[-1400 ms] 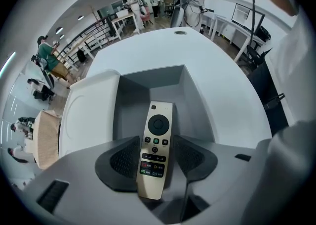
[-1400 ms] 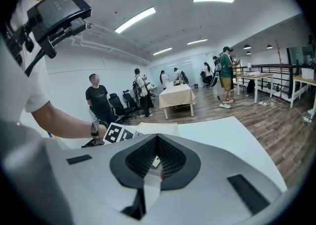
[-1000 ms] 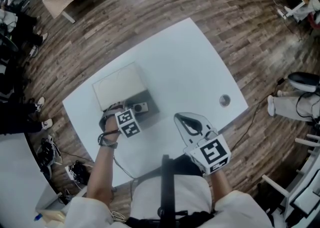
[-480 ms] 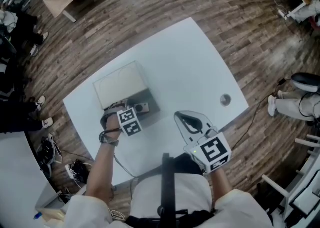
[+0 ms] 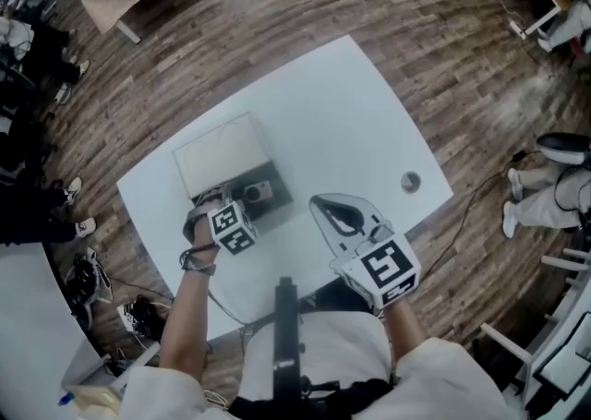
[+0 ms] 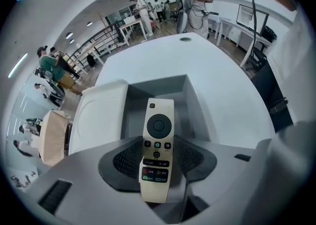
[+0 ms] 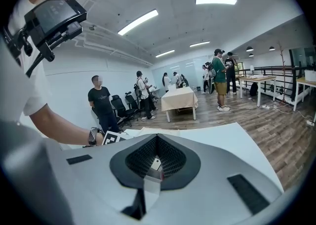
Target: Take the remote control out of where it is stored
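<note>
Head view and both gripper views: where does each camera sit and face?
Head view: on the person's head, looking down at the table; left forearm and right forearm show.
Left gripper view: on the left tongs, facing the open box past the gripped remote control.
Right gripper view: on the shut right tongs, facing the room; left forearm shows.
Head and left views share the box.

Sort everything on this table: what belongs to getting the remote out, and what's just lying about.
Job:
- remote control, clamped in the left gripper
- grey storage box
- white lid beside it

Lying about:
- round grommet
- right gripper, shut, holding nothing
</note>
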Available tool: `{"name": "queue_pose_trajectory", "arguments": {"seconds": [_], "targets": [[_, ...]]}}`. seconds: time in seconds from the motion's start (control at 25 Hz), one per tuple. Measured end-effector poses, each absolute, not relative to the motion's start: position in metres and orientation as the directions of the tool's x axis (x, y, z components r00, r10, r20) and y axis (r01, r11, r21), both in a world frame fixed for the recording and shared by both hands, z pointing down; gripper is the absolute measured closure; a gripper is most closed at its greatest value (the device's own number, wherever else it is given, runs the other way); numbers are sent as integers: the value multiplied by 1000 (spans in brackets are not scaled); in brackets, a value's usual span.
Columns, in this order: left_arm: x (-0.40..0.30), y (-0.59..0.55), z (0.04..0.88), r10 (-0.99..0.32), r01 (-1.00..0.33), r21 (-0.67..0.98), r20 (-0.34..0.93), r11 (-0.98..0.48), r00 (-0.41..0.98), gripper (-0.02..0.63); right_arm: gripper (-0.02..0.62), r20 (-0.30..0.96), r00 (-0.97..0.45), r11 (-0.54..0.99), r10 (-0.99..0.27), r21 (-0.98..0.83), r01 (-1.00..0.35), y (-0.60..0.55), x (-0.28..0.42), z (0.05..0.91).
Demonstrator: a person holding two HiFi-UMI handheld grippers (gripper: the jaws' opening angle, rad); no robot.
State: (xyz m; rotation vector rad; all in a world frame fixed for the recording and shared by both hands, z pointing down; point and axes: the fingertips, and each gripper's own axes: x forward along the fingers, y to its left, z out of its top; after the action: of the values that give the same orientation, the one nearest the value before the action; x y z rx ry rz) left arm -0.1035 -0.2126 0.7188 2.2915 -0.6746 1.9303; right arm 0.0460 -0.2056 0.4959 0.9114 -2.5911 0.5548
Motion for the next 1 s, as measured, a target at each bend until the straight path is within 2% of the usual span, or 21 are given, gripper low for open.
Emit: {"name": "queue_pose_trajectory", "arguments": {"seconds": [0.6, 1.0], "targets": [[-109, -209, 625, -551, -617, -341, 814, -709, 184, 408, 595, 350, -792, 794, -500, -179, -581, -210, 31, 441], [-144, -185, 530, -751, -821, -315, 632, -476, 192, 408, 595, 283, -825, 846, -489, -74, -527, -192, 6, 394]]}}
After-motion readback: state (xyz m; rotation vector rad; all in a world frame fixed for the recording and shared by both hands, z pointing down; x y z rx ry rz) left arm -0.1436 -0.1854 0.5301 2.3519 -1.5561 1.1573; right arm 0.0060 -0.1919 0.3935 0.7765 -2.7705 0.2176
